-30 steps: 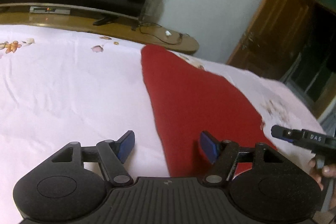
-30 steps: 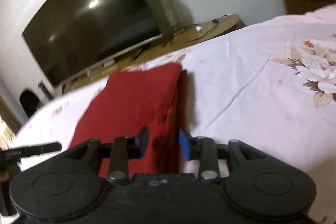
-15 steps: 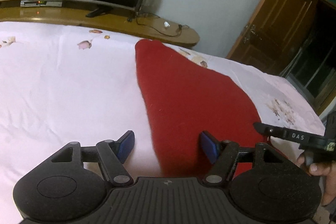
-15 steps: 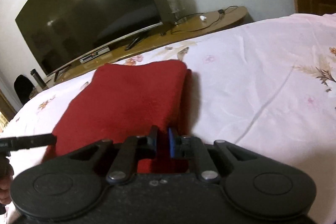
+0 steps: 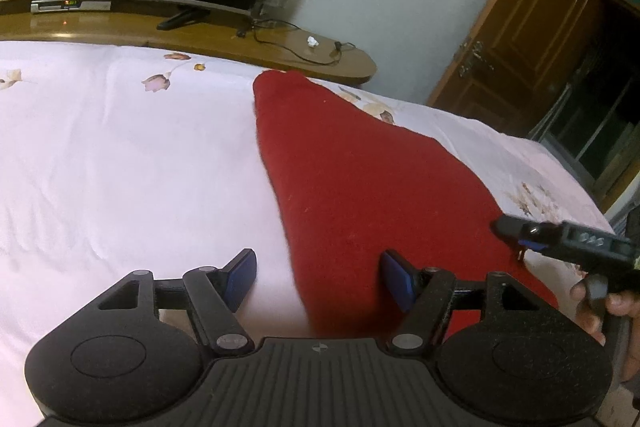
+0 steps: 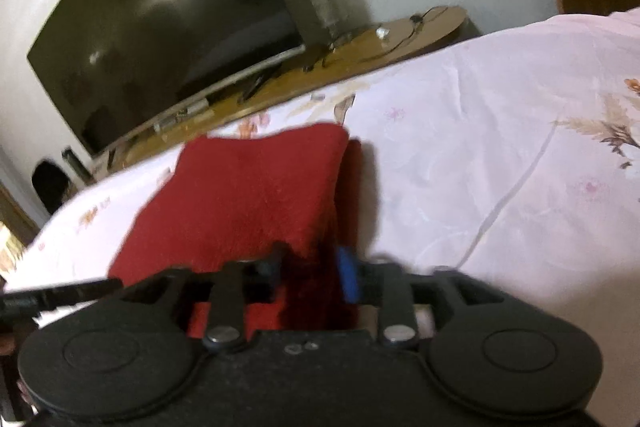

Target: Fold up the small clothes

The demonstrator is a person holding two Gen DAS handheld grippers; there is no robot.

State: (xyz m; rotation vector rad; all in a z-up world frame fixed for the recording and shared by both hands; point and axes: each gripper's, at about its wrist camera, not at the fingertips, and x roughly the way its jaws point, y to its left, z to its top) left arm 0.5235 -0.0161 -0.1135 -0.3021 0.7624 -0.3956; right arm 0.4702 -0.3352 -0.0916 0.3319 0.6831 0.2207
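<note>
The red fleece garment (image 5: 360, 187) lies folded into a narrow strip on the pink floral bedsheet (image 5: 120, 147); the left gripper (image 5: 318, 277) gapes over its near edge; the right gripper (image 6: 310, 269) stands parted at its near corner; likely a final cross-fold remains.

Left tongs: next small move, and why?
Probably ease the left tongs down and close them on the red garment. They are open and its near edge runs between their fingers. The right tongs have cloth between theirs at the opposite edge; the grip is too blurred to judge.
</note>
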